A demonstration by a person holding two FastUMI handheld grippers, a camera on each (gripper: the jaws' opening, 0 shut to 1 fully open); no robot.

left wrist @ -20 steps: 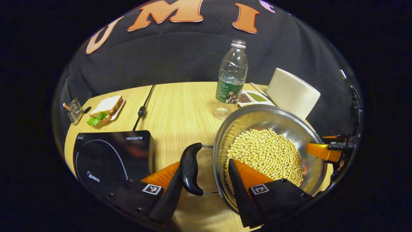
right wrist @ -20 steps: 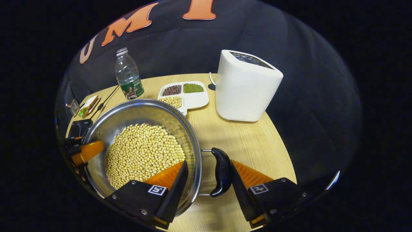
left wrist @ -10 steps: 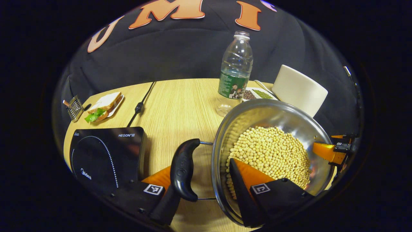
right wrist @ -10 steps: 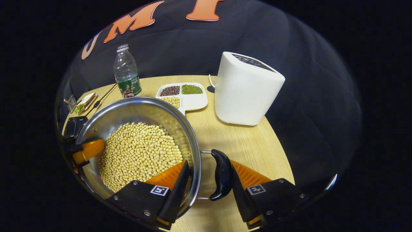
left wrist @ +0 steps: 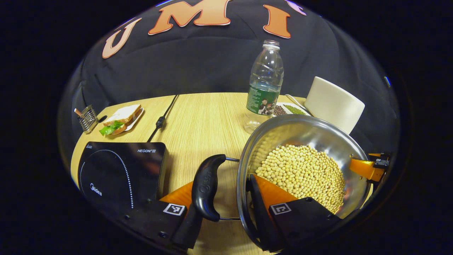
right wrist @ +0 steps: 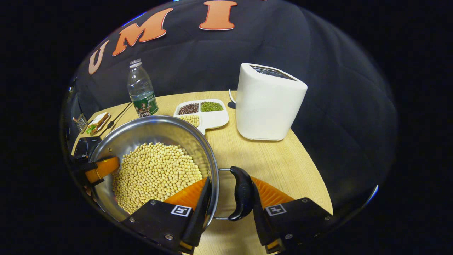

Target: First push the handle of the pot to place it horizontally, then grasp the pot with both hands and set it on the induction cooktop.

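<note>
A steel pot [left wrist: 304, 127] full of soybeans [left wrist: 300, 173] is held between both grippers, near the table's front edge. My left gripper [left wrist: 226, 187] is shut on it, one finger outside the black left handle [left wrist: 207, 187] and the other inside the pot wall. My right gripper [right wrist: 230, 182] grips the same way at the opposite black handle [right wrist: 242, 193]. Each view shows the other gripper's orange finger at the pot's far rim. The black induction cooktop [left wrist: 120, 173] lies on the table left of the pot and appears again as the cooktop [right wrist: 86, 145] beyond the pot.
A water bottle [left wrist: 265, 85], a divided tray of beans [right wrist: 203, 109] and a white appliance [right wrist: 267, 101] stand behind the pot. A sandwich on a plate [left wrist: 120, 118], a small metal rack [left wrist: 86, 118] and a black cable [left wrist: 161, 120] lie at the far left.
Both grippers keep their hold on the pot's handles. The views have shifted a little: the bottle slid right in the left gripper view, and the white appliance sits lower in the right one.
</note>
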